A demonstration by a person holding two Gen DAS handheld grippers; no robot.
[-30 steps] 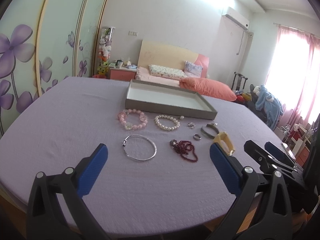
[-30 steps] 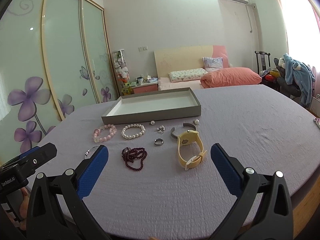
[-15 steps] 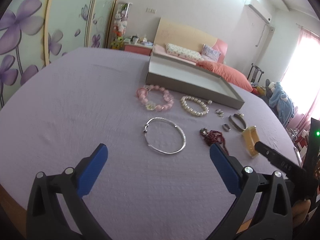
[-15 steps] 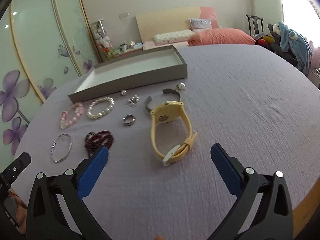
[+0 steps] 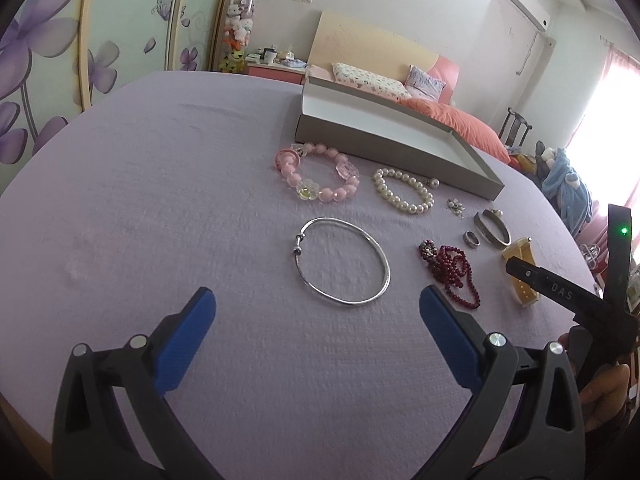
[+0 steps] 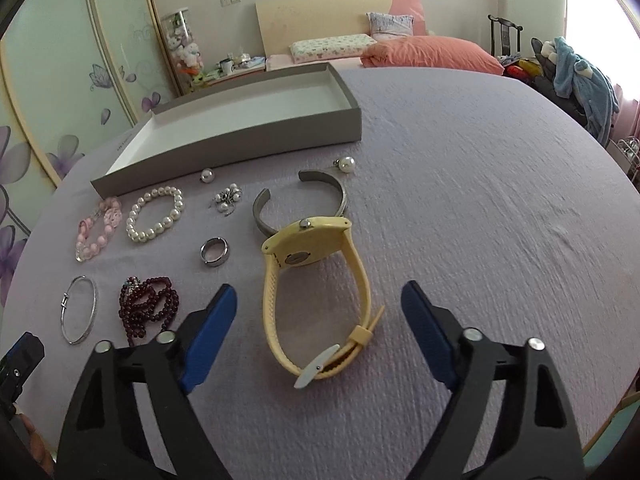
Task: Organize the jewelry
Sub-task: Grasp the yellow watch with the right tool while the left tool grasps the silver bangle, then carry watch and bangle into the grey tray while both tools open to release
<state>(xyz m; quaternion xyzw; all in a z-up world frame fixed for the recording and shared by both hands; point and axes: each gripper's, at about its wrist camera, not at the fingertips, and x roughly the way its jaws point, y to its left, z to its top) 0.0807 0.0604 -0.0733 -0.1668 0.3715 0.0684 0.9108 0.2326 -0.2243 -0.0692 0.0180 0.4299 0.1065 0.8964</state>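
On the lilac cloth, my right gripper (image 6: pixel 320 330) hangs low over the yellow watch (image 6: pixel 308 240). Its jaws are closing with the watch's strap between the blue pads, which do not touch it. My left gripper (image 5: pixel 316 314) stands open just short of the silver bangle (image 5: pixel 387 268), nothing between its fingers. Around them lie a pink bead bracelet (image 5: pixel 332 196), a pearl bracelet (image 5: pixel 396 201), dark red beads (image 6: pixel 148 308), a steel ring (image 6: pixel 215 251) and a grey cuff (image 6: pixel 342 196). The empty grey tray (image 6: pixel 240 148) stands behind them.
Two pearl earrings (image 6: pixel 347 164) and a small pearl cluster (image 6: pixel 228 198) lie in front of the tray. A bed with pillows, floral wardrobe doors and a chair with clothes stand beyond the table. A bare stretch of cloth lies right of the watch.
Both grippers came forward and dipped toward the table. The right one's jaws narrowed on either side of the watch strap; the left one drew close to the silver bangle.
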